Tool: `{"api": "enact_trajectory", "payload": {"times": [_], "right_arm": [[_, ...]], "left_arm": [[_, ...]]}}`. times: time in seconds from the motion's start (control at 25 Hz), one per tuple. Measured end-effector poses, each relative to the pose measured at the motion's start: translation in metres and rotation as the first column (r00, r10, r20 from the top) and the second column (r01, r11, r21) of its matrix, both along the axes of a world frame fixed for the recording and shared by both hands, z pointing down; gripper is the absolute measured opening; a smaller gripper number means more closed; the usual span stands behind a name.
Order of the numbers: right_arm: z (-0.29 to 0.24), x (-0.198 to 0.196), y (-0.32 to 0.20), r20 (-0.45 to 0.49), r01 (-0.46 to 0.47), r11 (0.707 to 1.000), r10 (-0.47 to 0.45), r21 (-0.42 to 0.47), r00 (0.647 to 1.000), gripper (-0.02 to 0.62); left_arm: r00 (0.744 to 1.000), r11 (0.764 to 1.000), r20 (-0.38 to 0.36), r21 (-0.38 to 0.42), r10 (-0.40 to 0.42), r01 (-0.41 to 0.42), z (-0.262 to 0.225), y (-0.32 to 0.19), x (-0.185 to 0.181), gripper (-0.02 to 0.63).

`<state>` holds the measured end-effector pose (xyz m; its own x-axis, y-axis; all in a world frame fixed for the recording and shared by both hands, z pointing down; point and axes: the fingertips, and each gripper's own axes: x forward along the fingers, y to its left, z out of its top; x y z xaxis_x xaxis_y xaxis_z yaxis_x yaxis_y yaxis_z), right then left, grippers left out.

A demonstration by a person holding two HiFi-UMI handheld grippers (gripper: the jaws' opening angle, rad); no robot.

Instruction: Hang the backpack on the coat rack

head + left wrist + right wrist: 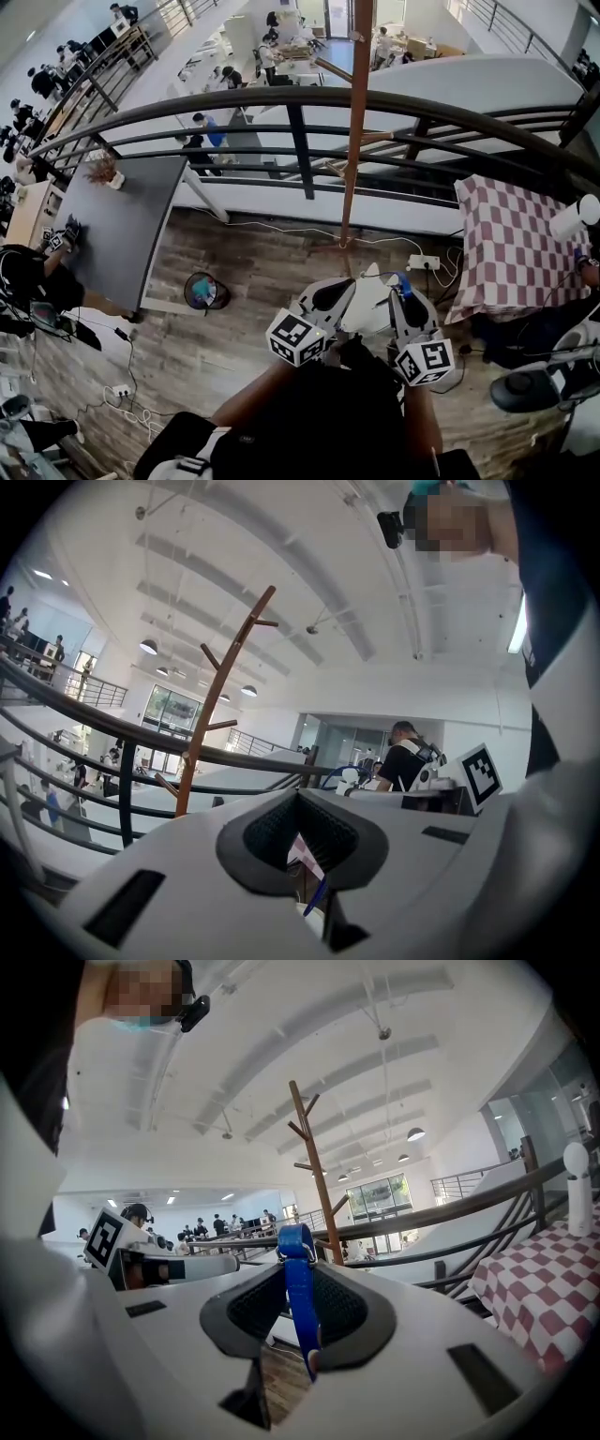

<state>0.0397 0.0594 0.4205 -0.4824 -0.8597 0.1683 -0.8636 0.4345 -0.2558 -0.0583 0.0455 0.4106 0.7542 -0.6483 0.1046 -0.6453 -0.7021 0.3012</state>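
**A:** Our right gripper (300, 1262) is clamped on the blue strap (301, 1316). The right gripper view shows the webbing pinched between the dark pads, with its loop standing above them.

**B:** The head view only gives us a fleck of blue there. What it adds is the backpack (370, 305), the white bulk held low between our two grippers. It sits close to our body and well apart from any peg.

**A:** On our left gripper (298, 797) the jaws are drawn together at the tips, and we see nothing pinched between them. A sliver of blue shows through the gap lower down.

**B:** The coat rack (354, 131) stands straight ahead, a wooden pole with angled pegs. Its foot is on the wood floor (262, 272), just before the dark railing (300, 141).

**A:** Both gripper views show the pegs high on the pole, while from the head view they foreshorten.

**B:** On the left is a grey table (122, 230) with a potted plant (103, 172). On the right is a checked tablecloth (516, 244). A power strip (424, 262) with a white cable lies near the rack's foot, and a small round dark thing (204, 291) sits on the floor to the left.

**A:** Floorboards lie between us and the pole. The railing closes the far edge and the two tables close the flanks.
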Motion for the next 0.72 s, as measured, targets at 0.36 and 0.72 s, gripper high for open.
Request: {"api": "enact_trajectory", "payload": {"times": [0.36,0.72], "right_arm": [[0.014,0.013,-0.059,-0.006,0.087,0.996,-0.087,-0.014,0.996,0.095],[0.026,0.035,-0.117,-0.001,0.128,0.992,-0.129,-0.003,0.992,0.095]], "left_arm": [[0.996,0.996,0.014,0.000,-0.084,0.084,0.012,-0.058,0.016,0.006],[0.982,0.984,0.071,-0.005,-0.176,0.177,0.027,-0.101,0.017,0.006]]}}
